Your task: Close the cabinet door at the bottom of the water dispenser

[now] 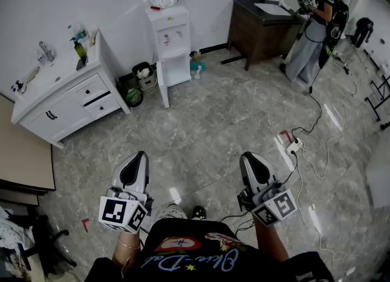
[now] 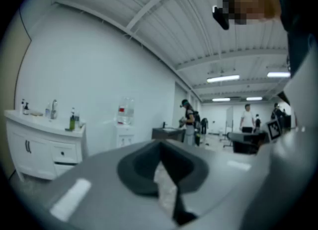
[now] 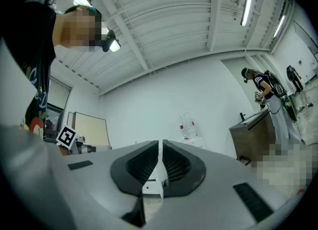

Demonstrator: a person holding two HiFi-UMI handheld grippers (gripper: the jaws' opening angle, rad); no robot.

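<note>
Though left tongs [image 1: 140, 156] and right tongs [image 1: 248, 158] are pressed together, empty, the cabinet door [image 1: 163, 89] looks light, hinged; nudge its free edge.

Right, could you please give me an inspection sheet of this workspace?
Surface: glossy grey marbled tile floor.
Job's things: white water dispenser against the wall; its lower white cabinet door stands open.
Clutter: dark waste bins left of the dispenser.
Grippers: left gripper and right gripper both shut, empty, well short of the dispenser.
Cables: white power strip with cords trailing across the floor.
Surroundings: white drawer cabinet at left; brown sink cabinet with a person beside it.
</note>
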